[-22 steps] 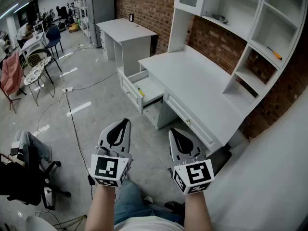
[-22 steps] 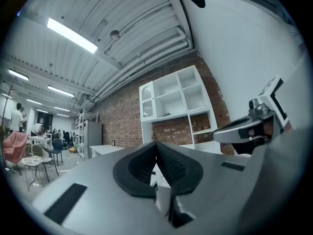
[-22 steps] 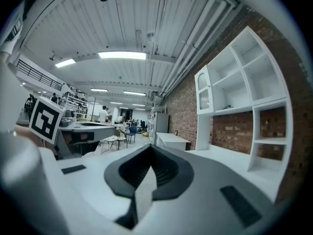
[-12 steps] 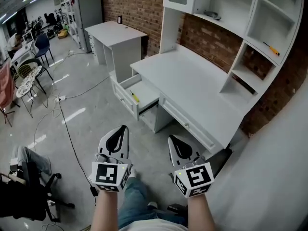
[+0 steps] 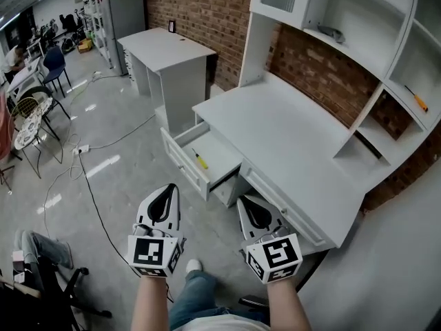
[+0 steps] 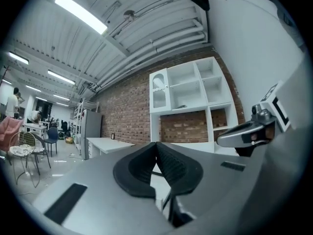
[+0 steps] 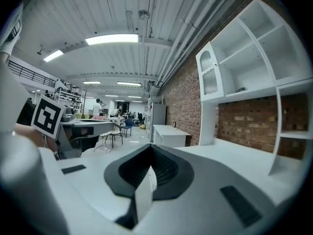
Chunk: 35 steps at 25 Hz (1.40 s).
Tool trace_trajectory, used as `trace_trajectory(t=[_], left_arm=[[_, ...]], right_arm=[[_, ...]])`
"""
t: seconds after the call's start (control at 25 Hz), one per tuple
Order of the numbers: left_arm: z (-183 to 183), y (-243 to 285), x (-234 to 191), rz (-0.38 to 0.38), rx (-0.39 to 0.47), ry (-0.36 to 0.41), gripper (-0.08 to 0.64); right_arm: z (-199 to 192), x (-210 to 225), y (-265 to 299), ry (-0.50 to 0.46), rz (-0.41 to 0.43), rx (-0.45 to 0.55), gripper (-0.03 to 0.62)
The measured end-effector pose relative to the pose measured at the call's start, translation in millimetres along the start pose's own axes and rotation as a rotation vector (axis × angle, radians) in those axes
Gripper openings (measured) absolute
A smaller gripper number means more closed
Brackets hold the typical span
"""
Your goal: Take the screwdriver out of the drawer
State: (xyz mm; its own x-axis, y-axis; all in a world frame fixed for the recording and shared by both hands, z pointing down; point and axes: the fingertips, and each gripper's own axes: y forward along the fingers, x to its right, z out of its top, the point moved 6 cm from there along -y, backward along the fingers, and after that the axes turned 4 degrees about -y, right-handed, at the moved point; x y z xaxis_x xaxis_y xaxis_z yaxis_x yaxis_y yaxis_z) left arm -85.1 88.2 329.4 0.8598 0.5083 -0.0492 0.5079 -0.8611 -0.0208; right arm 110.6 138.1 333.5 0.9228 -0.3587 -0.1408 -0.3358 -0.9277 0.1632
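Two hand-held grippers are held side by side above the floor, the left gripper (image 5: 168, 188) and the right gripper (image 5: 245, 201) both with jaws pressed together on nothing. Just ahead of them a white desk (image 5: 289, 133) has its drawer (image 5: 222, 152) pulled open, and the yellow-handled screwdriver (image 5: 199, 159) lies inside it. Around it are a glossy grey floor (image 5: 124, 150) with a trailing cable (image 5: 89, 185), a brick wall (image 5: 207, 9) and a second white desk (image 5: 165, 50).

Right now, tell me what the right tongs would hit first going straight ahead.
The right tongs point toward the open drawer of the white desk, so probably that first; depth is unclear.
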Motion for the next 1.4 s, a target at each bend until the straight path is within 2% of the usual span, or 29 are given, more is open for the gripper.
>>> trace_trajectory(t=[0.2,0.4,0.56,0.8,0.88,1.08,1.2,1.4], left_arm=[[-3.9,63.1,-75.6,0.015,-0.014,-0.01,0.014],[-5.2,101.9,-132.0,0.032,-0.02,-0.029,0.014],[-21.0,121.6,-153.3,0.034,-0.052,-0.048,0.014],[-38.7,152.3,-171.0,0.045,-0.093,-0.063,0.014],[-40.0,163.5,-180.0,0.061,-0.096,-0.065,0.014],[-40.6,199.1,-200.6,0.103,-0.098,-0.073,0.014],[-45.0,219.9,-210.6,0.12,-0.109,-0.082,0.014],[-65.6,253.5,-226.2,0.142,-0.149,-0.095,0.014]], right_arm=[[8.6,12.2,100.0,-0.005,-0.004,-0.033,0.011],[14.5,14.5,166.3,-0.024,0.003,-0.056,0.011],[2.5,17.5,198.0,0.037,0.028,-0.094,0.012],[-14.6,40.8,240.9,0.06,0.013,-0.135,0.025],[-19.5,46.7,259.7,0.071,0.056,-0.15,0.12],[-33.1,64.4,313.3,0.123,0.15,-0.195,0.185],[-51.2,71.8,347.3,0.094,0.209,-0.272,0.183],[-104.1,79.5,405.7,0.017,0.277,-0.431,0.138]])
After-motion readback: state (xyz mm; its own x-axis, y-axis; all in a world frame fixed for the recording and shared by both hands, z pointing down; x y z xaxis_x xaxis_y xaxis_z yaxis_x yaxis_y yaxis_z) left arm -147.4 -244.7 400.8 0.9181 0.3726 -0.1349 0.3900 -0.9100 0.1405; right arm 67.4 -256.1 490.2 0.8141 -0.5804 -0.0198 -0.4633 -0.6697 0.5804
